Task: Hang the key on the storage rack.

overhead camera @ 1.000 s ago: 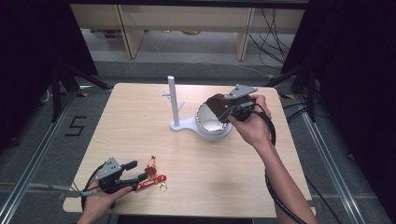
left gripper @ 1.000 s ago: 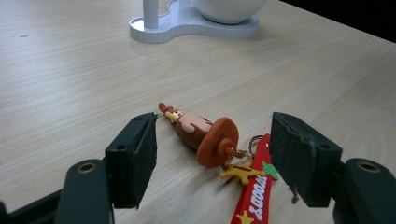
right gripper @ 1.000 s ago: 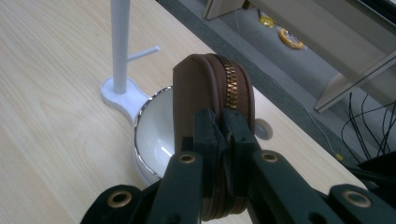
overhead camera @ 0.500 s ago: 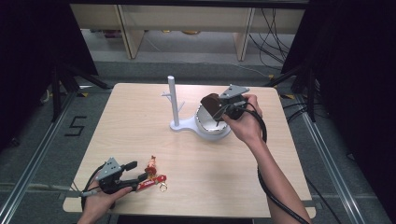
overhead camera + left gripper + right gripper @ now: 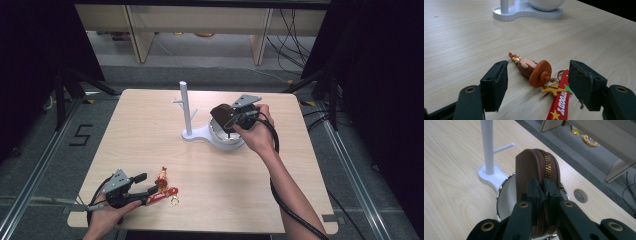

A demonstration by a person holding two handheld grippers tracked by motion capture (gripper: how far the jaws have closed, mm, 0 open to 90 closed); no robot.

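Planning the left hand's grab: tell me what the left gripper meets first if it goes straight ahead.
The cowboy figure keychain, lying on the table between the open fingers of the left gripper; the red strap lies beside it.

R gripper clamped on brown zip pouch, over white bowl, stand post beside

stand: on the worktop, centre rear | bowl: on the stand's base, right of its post | pouch: held over the bowl by the right hand-held gripper | keychain: front left, between the jaws of the left hand-held gripper
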